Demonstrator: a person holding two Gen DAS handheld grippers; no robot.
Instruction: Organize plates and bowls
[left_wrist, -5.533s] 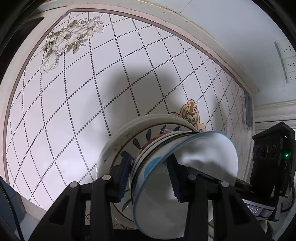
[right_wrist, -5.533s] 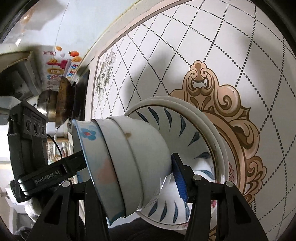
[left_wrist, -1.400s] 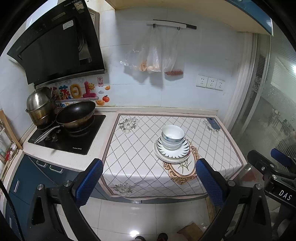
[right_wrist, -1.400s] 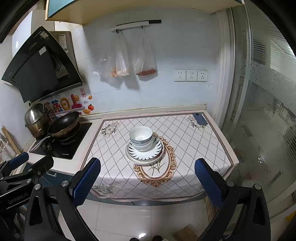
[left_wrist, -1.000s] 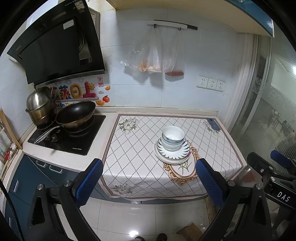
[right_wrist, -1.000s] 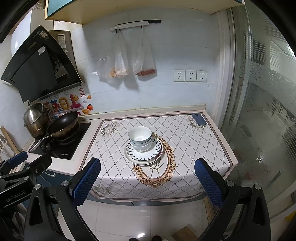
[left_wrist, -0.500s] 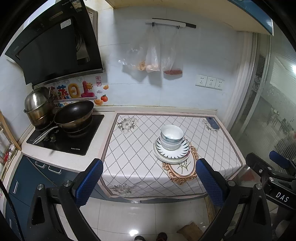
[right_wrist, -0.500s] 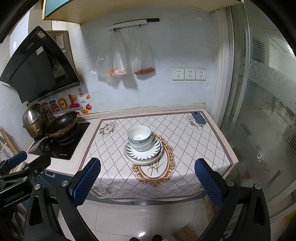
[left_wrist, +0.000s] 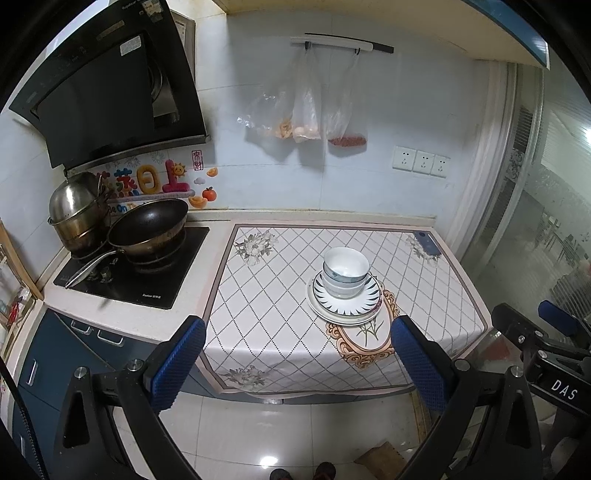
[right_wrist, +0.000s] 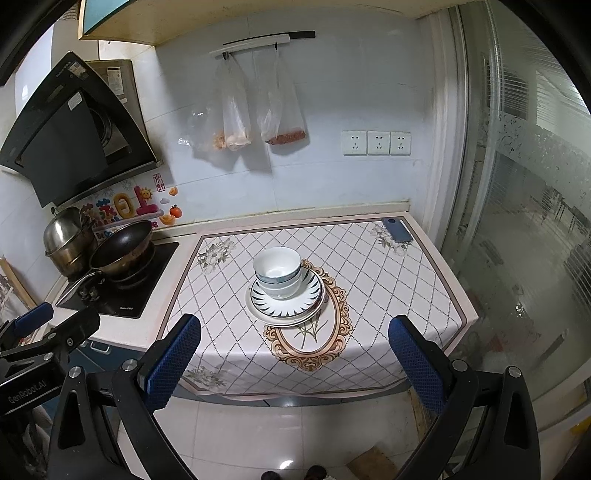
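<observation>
The bowls (left_wrist: 345, 271) sit nested one inside another, at least three by the rims that show, on top of the stacked plates (left_wrist: 345, 304), whose uppermost face carries a ring of dark leaf strokes; the whole pile rests on the patterned tablecloth (left_wrist: 280, 295), slightly toward the far side of the counter and overlapping the top of the ornate oval medallion (right_wrist: 308, 339) printed on it. In both wrist views the pile looks squared up, plates below and bowls above, so I judge the sorting itself is done and the step in hand is simply standing clear of it. The left gripper (left_wrist: 299, 363) is held well back from the counter edge, out over the floor, with its blue-padded jaws spread wide and nothing between them; the right gripper (right_wrist: 293, 360) hangs likewise, released and empty, well apart from the crockery (each one also shows at the edge of the other's view). A phone (right_wrist: 397, 229) lies at the far right corner of the cloth, and a black wok (left_wrist: 147, 227) with a steel pot (left_wrist: 77, 206) behind it stands on the hob to the left, none of it near the stack. If anything remains, the next move would call for a level, two-sided approach to the plate rims so that the bowls do not slide.
</observation>
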